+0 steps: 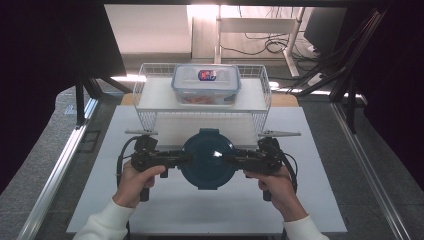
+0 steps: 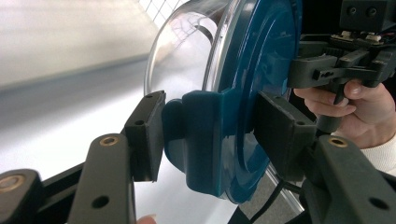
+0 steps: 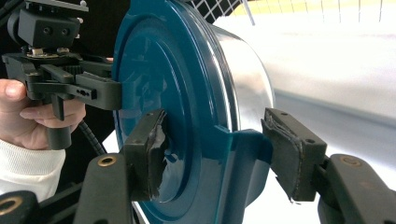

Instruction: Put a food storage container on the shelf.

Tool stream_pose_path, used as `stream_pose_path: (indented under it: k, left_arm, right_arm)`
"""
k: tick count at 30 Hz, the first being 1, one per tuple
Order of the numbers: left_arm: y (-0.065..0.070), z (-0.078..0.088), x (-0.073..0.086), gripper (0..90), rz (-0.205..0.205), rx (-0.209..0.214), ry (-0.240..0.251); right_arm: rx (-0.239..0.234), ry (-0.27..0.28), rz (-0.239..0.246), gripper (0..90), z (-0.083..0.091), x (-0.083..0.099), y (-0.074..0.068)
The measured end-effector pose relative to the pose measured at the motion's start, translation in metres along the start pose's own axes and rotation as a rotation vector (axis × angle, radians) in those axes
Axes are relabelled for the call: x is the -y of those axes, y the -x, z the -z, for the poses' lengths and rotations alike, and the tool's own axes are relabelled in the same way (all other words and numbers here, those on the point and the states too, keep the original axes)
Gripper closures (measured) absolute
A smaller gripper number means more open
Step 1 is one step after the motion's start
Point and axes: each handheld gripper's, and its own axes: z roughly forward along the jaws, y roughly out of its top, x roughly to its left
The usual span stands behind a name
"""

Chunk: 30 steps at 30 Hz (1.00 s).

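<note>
Left gripper: clamps 1 side clip of the round container.
Right gripper: clamps the opposite clip.
Container: teal lid, in front of the wire basket.

My round clear container with its teal clip-on lid shut sits level, lid up, held above the white table before the wire basket

I count two grippers, left gripper and right gripper, and one round container with a teal lid. One wire basket stands on one white mat. One clear rectangular box sits there, probably one label on it.
</note>
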Motion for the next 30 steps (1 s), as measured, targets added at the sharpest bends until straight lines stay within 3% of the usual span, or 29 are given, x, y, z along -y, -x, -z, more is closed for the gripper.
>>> stream_pose_path:
  k: [8, 30]
  left_arm:
    - [0.008, 0.011, -0.023, 44.6, -0.036, -0.006, 0.016]
    - [0.028, 0.038, -0.095, 44.7, -0.085, -0.017, 0.051]
  right_arm:
    - [0.001, 0.021, 0.023, 40.4, 0.006, -0.022, -0.008]
    - [-0.006, 0.068, 0.068, 40.5, 0.019, -0.096, -0.025]
